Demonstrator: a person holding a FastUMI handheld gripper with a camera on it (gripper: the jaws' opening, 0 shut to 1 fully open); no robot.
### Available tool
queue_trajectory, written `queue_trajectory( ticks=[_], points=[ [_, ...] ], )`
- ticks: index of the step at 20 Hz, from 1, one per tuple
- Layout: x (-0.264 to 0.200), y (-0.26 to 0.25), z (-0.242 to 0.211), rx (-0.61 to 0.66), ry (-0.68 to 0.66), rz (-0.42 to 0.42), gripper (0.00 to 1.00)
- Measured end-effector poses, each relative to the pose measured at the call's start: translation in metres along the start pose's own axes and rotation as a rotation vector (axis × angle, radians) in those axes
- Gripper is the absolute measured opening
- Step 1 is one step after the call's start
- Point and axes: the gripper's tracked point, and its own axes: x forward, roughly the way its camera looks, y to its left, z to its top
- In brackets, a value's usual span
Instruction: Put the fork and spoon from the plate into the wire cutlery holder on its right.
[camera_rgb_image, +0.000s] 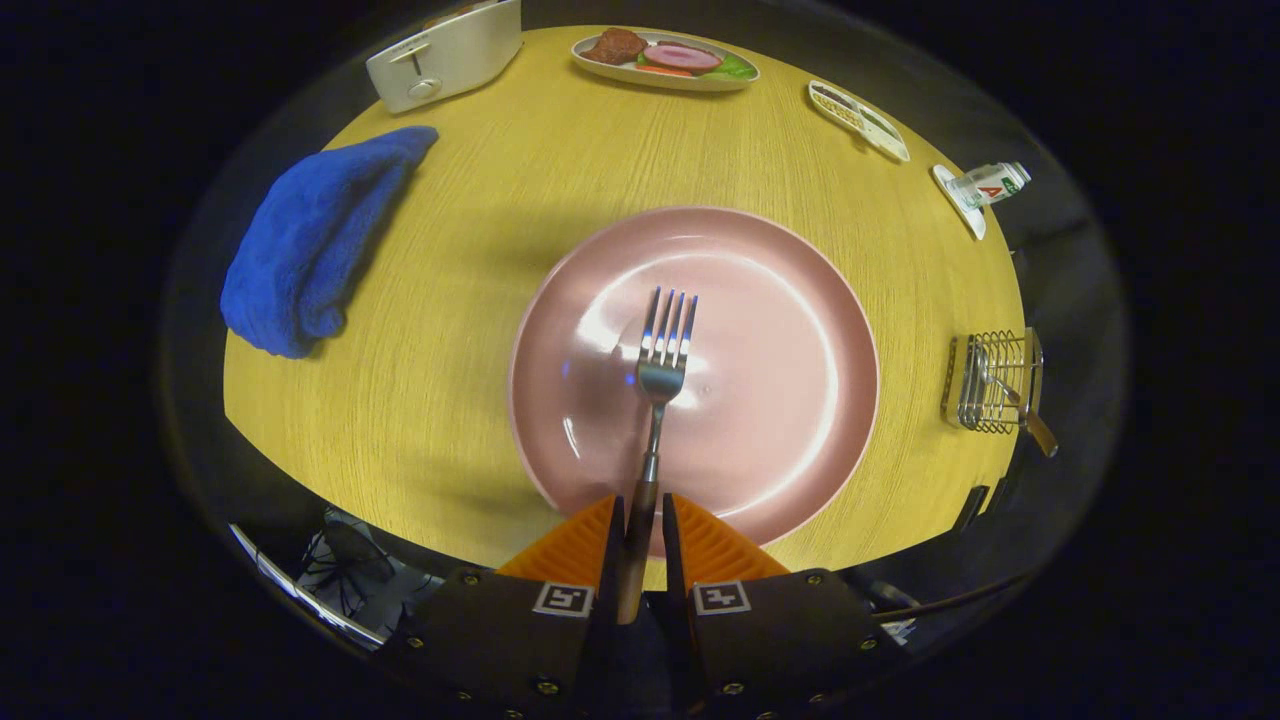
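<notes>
Currently the gripper is being held closed on the fork, both fingers pressing on the wooden end of its handle, which is being pinched between them. That far end seems to be chosen so that the tines can be carried clear and the whole fork swung as one piece. Its long axis is running straight ahead from the fingers, tines pointing away from them and a little to the right, the head hanging over the middle of the pink plate; whether it is being lifted or is resting on the plate cannot be told. No spoon is lying on the plate. Further out to the right, near the table's edge, the wire cutlery holder is standing with a wooden-handled utensil already leaning out of it, probably the spoon. Beyond, a blue cloth is lying to the left, with a toaster and a dish of food at the far side.
</notes>
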Motion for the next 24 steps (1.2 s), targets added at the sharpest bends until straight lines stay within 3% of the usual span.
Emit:
queue_trajectory(
  ticks=[8, 10, 11, 16, 24],
  points=[
    [0.012, -0.01, -0.002, -0.034, 0.044, -0.011, 0.22],
    [0.017, -0.012, -0.003, -0.043, 0.044, -0.012, 0.13],
    [0.011, -0.011, -0.004, -0.037, 0.041, -0.008, 0.08],
    [-0.004, -0.016, 0.0, -0.021, 0.019, -0.023, 0.08],
    [-0.05, -0.058, 0.019, -0.001, -0.029, -0.128, 0.08]
  ],
)
